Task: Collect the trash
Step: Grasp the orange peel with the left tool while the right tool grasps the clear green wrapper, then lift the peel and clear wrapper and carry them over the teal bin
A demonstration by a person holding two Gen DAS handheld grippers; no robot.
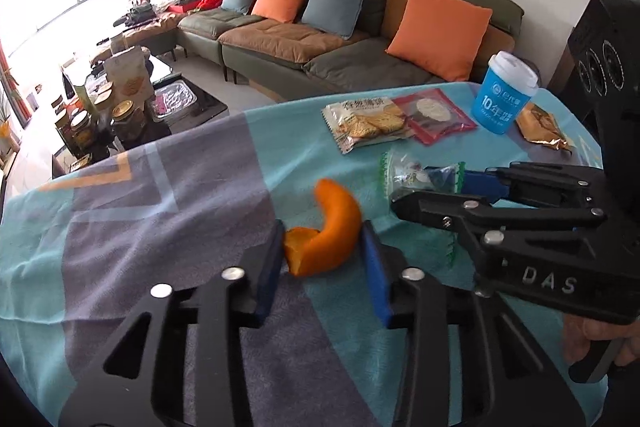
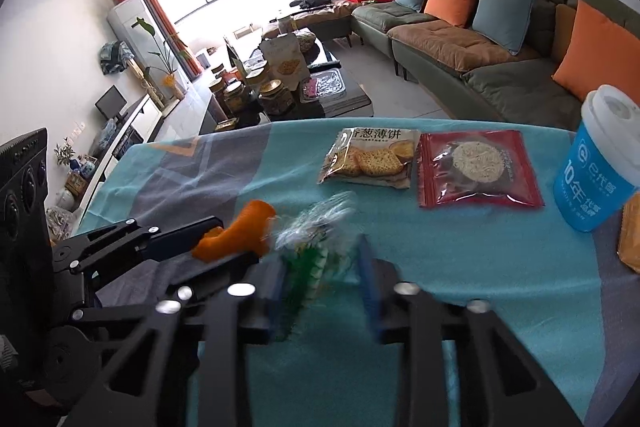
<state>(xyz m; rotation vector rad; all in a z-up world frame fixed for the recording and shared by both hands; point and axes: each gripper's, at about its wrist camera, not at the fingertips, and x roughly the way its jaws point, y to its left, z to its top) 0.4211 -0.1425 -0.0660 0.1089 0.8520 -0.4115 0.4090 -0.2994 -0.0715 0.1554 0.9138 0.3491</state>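
My left gripper (image 1: pixel 322 259) is shut on a curved orange peel (image 1: pixel 328 239), held over the blue and grey tablecloth (image 1: pixel 160 207). The peel also shows in the right wrist view (image 2: pixel 236 237). My right gripper (image 2: pixel 322 275) holds a clear wrapper with green edges (image 2: pixel 316 243) between its blue pads; the view is blurred. That wrapper shows in the left wrist view (image 1: pixel 416 175), at the right gripper's tip (image 1: pixel 424 187). The two grippers are close together, the left one to the left.
On the cloth further back lie a cracker packet (image 2: pixel 372 157), a red snack packet (image 2: pixel 478 169), a blue paper cup with a white lid (image 2: pixel 596 163) and a golden wrapper (image 1: pixel 542 129). A sofa (image 1: pixel 320 27) and a cluttered coffee table (image 1: pixel 132 95) stand beyond the table edge.
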